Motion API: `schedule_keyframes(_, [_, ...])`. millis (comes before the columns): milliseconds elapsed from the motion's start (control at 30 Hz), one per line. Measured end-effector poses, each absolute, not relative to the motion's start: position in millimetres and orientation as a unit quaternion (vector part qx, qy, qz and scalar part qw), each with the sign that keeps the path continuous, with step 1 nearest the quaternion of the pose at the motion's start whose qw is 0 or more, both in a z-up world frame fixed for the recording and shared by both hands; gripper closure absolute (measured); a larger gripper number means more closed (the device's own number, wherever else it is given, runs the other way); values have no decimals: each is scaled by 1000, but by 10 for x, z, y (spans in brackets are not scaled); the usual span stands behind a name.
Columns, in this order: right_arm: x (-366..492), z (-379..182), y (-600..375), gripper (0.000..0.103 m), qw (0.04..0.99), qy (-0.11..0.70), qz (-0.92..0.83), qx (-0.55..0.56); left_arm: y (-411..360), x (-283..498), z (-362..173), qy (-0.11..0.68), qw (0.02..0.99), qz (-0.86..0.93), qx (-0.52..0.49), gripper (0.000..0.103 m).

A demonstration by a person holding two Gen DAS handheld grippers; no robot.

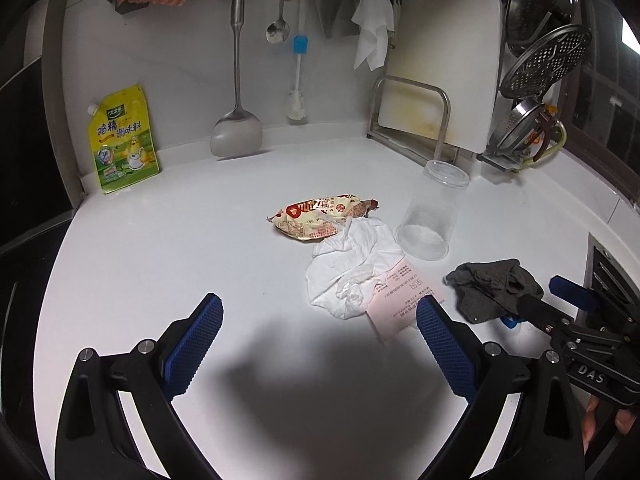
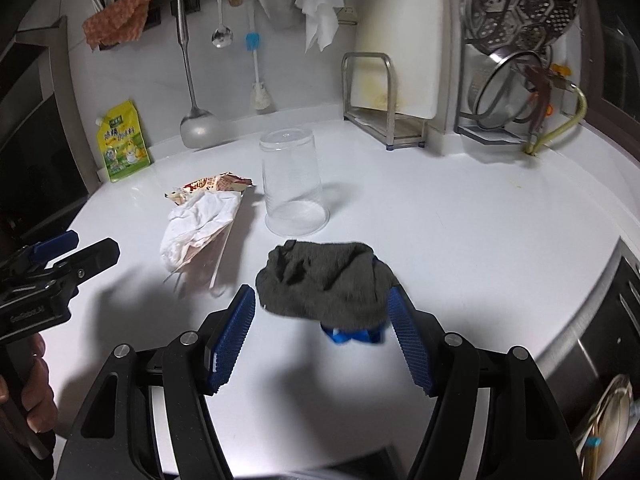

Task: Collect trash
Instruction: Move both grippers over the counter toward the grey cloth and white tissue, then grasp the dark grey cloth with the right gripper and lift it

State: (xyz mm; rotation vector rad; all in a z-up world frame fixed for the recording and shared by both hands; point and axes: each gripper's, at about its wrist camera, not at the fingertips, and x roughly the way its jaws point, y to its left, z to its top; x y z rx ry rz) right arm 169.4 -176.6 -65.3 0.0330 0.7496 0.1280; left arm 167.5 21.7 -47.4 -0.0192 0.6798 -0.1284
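Note:
On the white counter (image 1: 180, 240) lie a crumpled snack wrapper (image 1: 320, 216), a white tissue (image 1: 352, 264) and a pink receipt (image 1: 400, 300) in one heap. A clear plastic cup (image 1: 432, 212) stands upside down beside them. My left gripper (image 1: 319, 300) is open, hanging just short of the tissue with nothing between its pads. In the right wrist view my right gripper (image 2: 320, 294) is open around the near edge of a grey cloth (image 2: 324, 280), which lies over a blue scrap (image 2: 352, 336). The cup (image 2: 292, 184), tissue (image 2: 196, 220) and left gripper (image 2: 94, 242) show there too.
A yellow seasoning pouch (image 1: 124, 140) leans on the back wall. A spatula (image 1: 236, 128), spoon (image 1: 278, 28), brush (image 1: 298, 80) and white rag (image 1: 372, 36) hang from a rail. A cutting board in a rack (image 1: 432, 92) and steamer trays (image 1: 548, 56) stand back right. The counter's edge runs along the right.

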Motion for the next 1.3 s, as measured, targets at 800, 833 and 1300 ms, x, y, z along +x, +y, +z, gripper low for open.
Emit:
schedule_keyframes(800, [2080, -752, -1647, 91, 925, 373, 61, -41, 151, 1783, -504, 337, 939, -68, -4, 7])
schedule_keyframes(833, [2079, -735, -1690, 92, 926, 372, 65, -27, 147, 1787, -497, 337, 939, -69, -4, 7])
schedule_keyframes(1300, [1907, -357, -2128, 93, 950, 292, 89, 62, 98, 1992, -457, 338, 939, -69, -14, 7])
